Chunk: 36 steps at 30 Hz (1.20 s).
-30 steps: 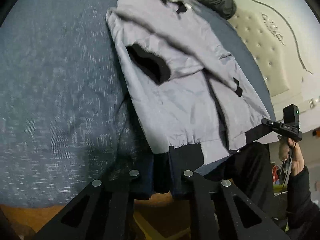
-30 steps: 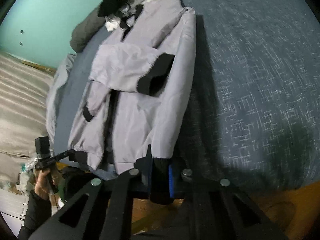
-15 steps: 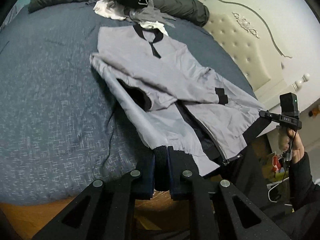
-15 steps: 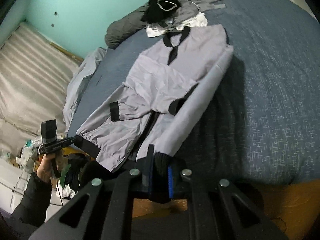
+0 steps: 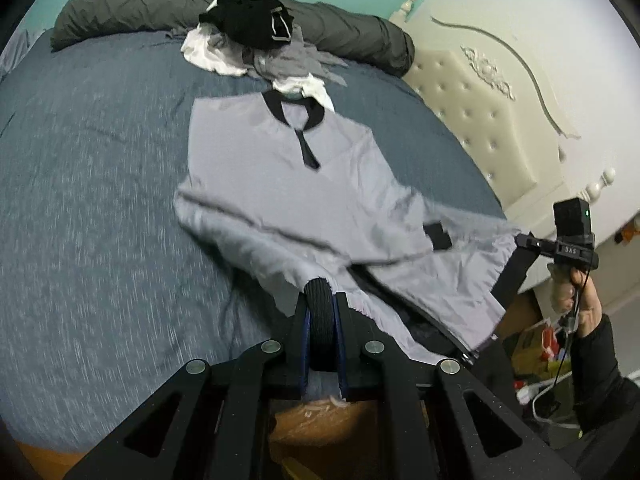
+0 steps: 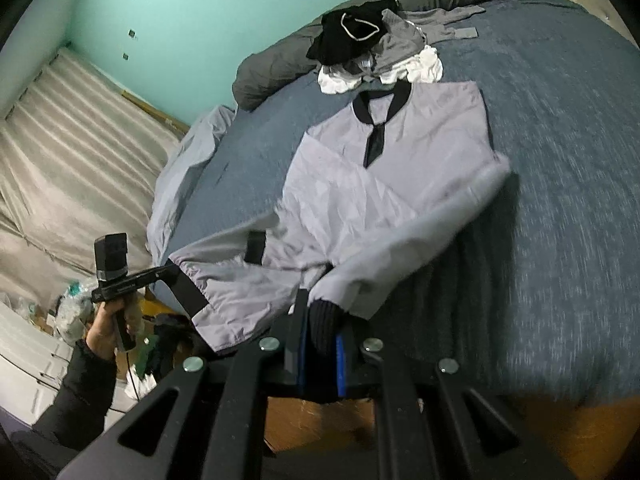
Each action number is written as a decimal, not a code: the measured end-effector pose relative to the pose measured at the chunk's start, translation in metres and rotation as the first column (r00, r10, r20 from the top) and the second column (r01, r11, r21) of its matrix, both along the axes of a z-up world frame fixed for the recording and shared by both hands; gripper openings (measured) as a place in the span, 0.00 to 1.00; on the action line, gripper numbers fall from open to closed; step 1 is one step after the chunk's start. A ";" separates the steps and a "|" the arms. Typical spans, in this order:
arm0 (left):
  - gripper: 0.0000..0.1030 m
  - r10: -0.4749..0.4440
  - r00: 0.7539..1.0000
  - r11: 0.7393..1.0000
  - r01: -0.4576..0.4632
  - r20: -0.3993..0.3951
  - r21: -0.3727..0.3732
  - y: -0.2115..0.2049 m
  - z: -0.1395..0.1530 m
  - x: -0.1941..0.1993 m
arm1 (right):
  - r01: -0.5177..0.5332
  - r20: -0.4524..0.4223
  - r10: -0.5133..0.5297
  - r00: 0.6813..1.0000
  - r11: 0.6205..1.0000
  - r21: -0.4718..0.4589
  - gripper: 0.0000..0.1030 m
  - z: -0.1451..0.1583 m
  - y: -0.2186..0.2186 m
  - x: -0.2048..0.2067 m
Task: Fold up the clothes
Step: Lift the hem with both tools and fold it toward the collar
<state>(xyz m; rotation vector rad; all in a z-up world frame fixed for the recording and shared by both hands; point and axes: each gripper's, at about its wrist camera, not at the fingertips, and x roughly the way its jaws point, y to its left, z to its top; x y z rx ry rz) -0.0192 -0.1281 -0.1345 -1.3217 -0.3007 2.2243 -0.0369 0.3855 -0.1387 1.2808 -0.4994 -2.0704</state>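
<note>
A grey jacket (image 5: 304,184) with black collar, cuffs and ribbed hem lies front up on the blue bed (image 5: 92,208), sleeves crossed over its chest. My left gripper (image 5: 320,312) is shut on the black hem at one bottom corner. My right gripper (image 6: 322,332) is shut on the hem at the other corner. Each wrist view shows the opposite gripper: the right gripper (image 5: 524,240) in a hand, and the left gripper (image 6: 168,272) in a hand, pinching the black hem band (image 6: 188,292). The hem end is raised off the bed; the collar (image 6: 380,108) rests flat.
A pile of black, grey and white clothes (image 5: 256,40) lies beyond the collar, against a dark grey bolster (image 5: 132,8). A cream tufted headboard (image 5: 492,120) stands to the right in the left wrist view. A covered mattress (image 6: 68,152) and floor clutter (image 6: 76,304) lie beside the bed.
Both grippers have risen with the jacket's hem, lifting it off the bed edge. The views now look along the jacket to the collar and clothes pile.
</note>
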 end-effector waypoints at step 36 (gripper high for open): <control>0.11 0.289 0.941 0.957 -0.280 0.173 -0.079 -0.015 -0.167 -0.459 | 0.266 0.176 -0.304 0.936 0.941 0.210 0.14 -0.142 -0.001 -0.454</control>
